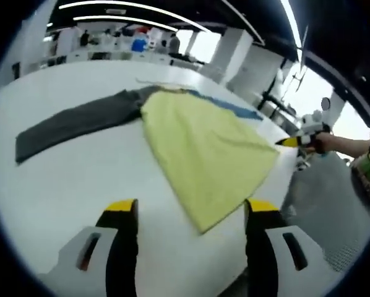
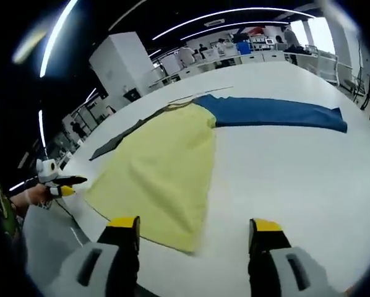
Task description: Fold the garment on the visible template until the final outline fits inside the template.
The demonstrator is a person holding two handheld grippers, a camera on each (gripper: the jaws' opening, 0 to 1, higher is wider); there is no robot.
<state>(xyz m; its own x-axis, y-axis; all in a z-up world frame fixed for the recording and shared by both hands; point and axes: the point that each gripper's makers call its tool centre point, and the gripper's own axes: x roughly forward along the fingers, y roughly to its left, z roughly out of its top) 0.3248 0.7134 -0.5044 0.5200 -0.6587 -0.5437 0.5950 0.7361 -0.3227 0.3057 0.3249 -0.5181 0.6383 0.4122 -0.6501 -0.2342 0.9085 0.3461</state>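
Yellow garment (image 1: 205,158) lay flat on white table (image 1: 80,185), grey sleeve (image 1: 77,122) one side, blue sleeve (image 2: 275,113) other. Left gripper (image 1: 192,218) jaws spread, empty, hovered near hem. Right gripper (image 2: 193,235) jaws spread, empty, near opposite hem corner.
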